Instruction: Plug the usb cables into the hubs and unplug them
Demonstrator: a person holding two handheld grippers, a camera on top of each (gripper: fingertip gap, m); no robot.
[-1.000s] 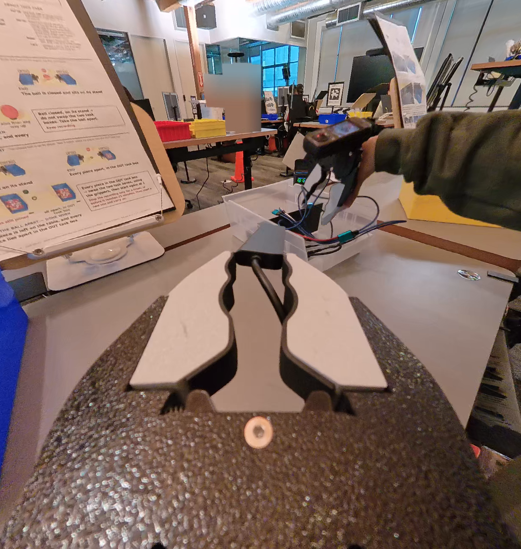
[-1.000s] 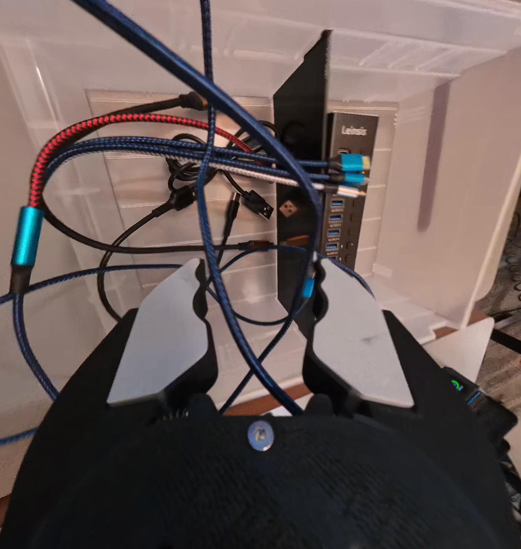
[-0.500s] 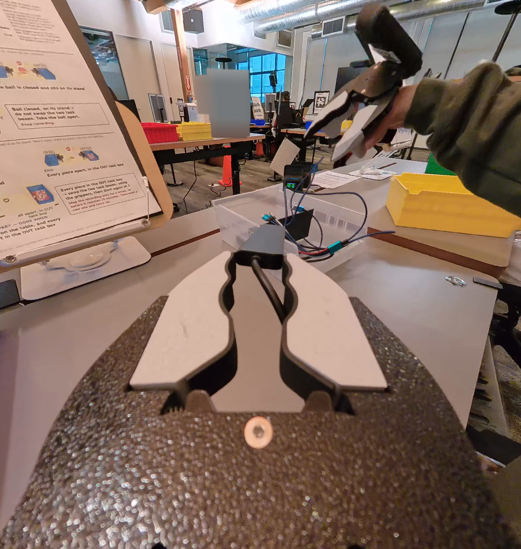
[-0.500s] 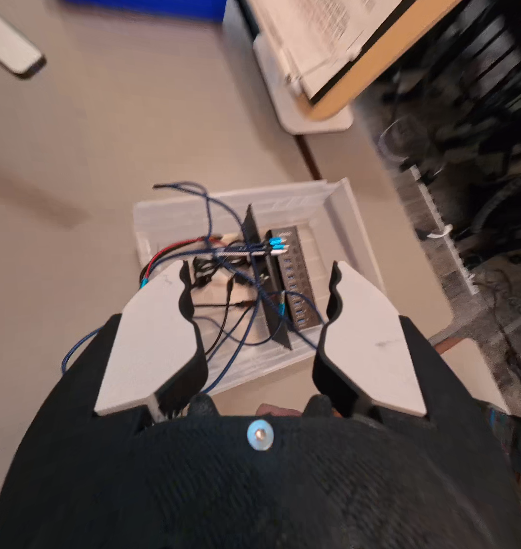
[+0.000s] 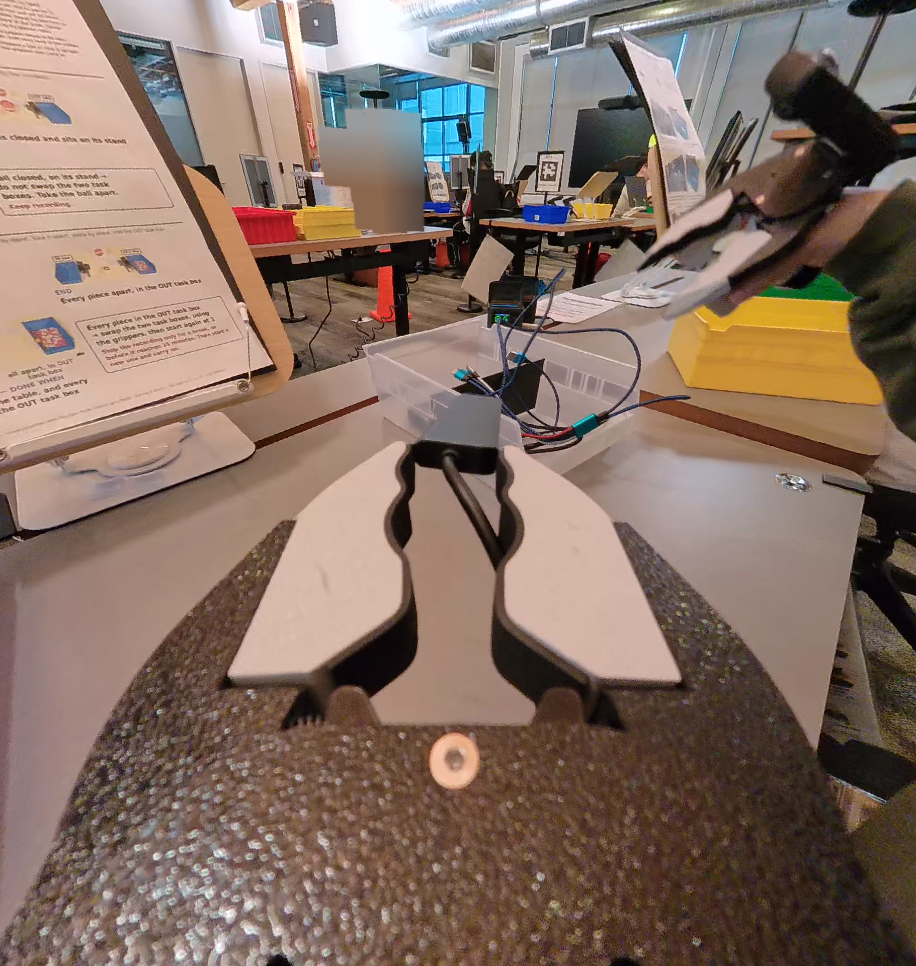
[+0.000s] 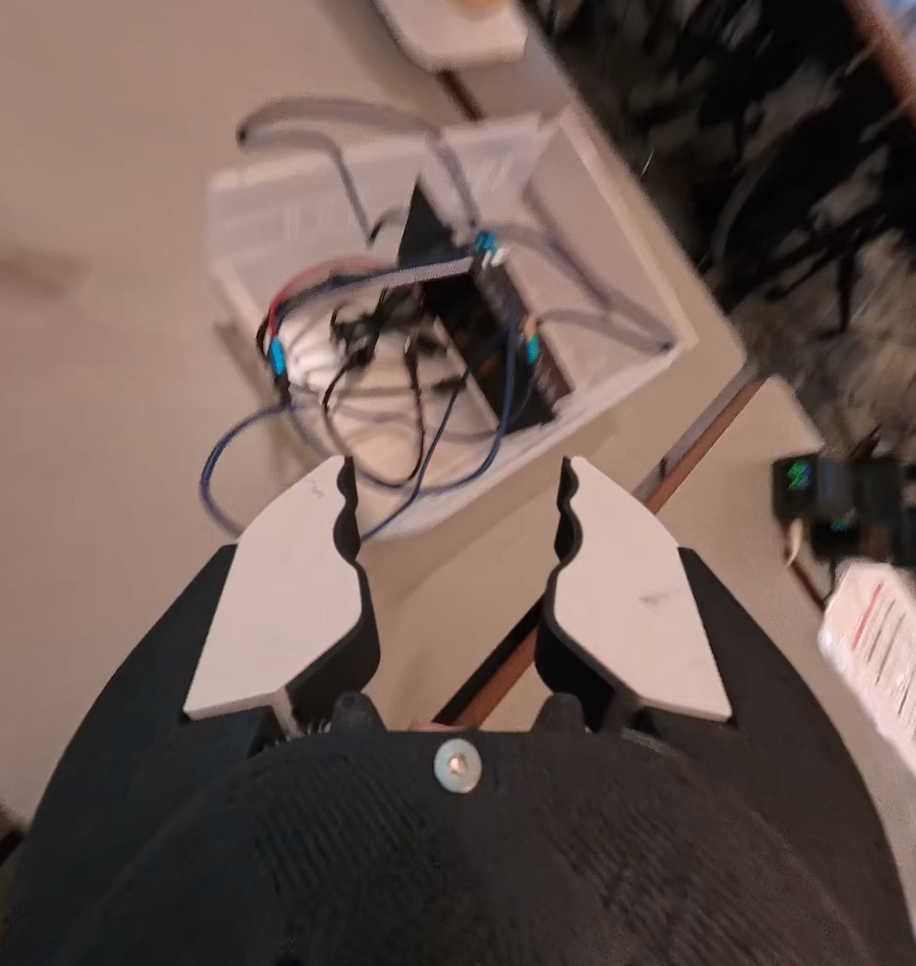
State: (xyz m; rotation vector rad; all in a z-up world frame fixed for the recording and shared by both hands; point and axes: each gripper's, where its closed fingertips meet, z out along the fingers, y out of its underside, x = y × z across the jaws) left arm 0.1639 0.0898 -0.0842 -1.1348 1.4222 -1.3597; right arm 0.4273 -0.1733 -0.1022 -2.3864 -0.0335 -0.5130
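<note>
The task looks partly done at most. In the clear plastic bin (image 5: pixel 419 376) on the bench (image 5: pixel 706 522), a long black multi-port hub (image 6: pixel 518 334) stands beside a black divider (image 6: pixel 429 235). A few braided cables with teal connector ends (image 6: pixel 484 245) sit at its upper ports and appear plugged in, though motion blur in the right wrist view keeps me from being sure. Another teal-tipped blue cable (image 6: pixel 531 347) hangs by the lower ports; whether it is seated I cannot tell. Several more cables lie loose in a tangle in the bin, among them a red braided one (image 5: pixel 542 434) and thin black ones (image 6: pixel 372 334), and one blue loop (image 6: pixel 220 470) spills over the bin wall onto the bench. So most of the plugging, and all of the unplugging, seems still to come. The left tool (image 5: pixel 455 460) is nearly closed, its tips pinched on the end of a small grey hub (image 5: pixel 463 423), whose black lead (image 5: pixel 471 507) runs back between the fingers. It holds this hub just in front of the bin's near wall. The right tool (image 6: pixel 455 465) is wide open and holds nothing. It hangs in the air above the bin, clear of the cables, pointing down toward them; from the left wrist view it shows high at the right, in a hand with a green sleeve (image 5: pixel 900 292).
</note>
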